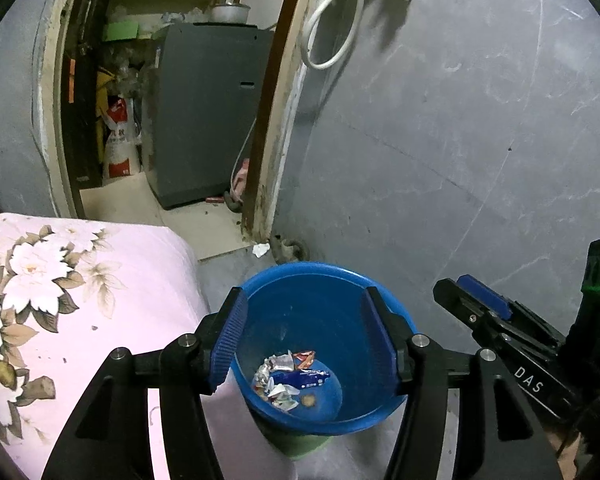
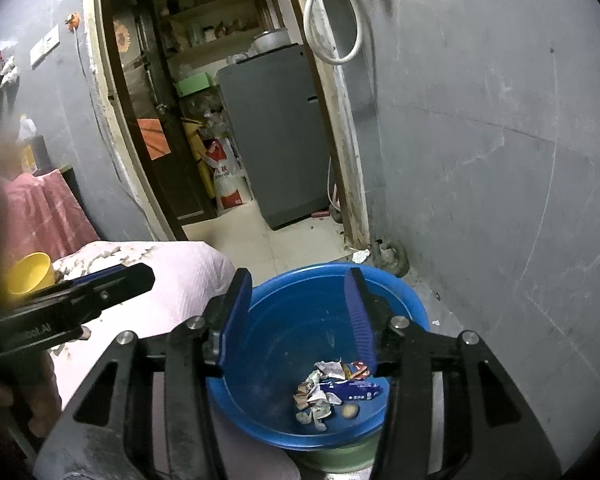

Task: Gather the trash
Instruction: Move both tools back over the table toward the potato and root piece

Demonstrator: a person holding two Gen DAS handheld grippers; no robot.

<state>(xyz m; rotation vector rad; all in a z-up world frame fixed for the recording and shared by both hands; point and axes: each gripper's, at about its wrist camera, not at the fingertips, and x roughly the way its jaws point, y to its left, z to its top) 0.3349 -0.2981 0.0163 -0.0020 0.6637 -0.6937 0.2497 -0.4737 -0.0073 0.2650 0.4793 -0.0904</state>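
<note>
Trash [image 1: 290,380], crumpled wrappers, is seen lying at the bottom of a blue bucket [image 1: 324,276]. Both the left gripper [image 1: 304,336] and right gripper [image 2: 300,316] are held spread and empty above it, seemingly for dropping.

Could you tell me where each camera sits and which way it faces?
Left wrist: on the left gripper, angled down into the blue basin of wrappers; jaws open and empty, right gripper alongside.
Right wrist: on the right gripper, same aim; jaws open and empty, left gripper alongside.
Shared: basin, wrappers, floral quilt, doorway, grey washing machine.
</note>
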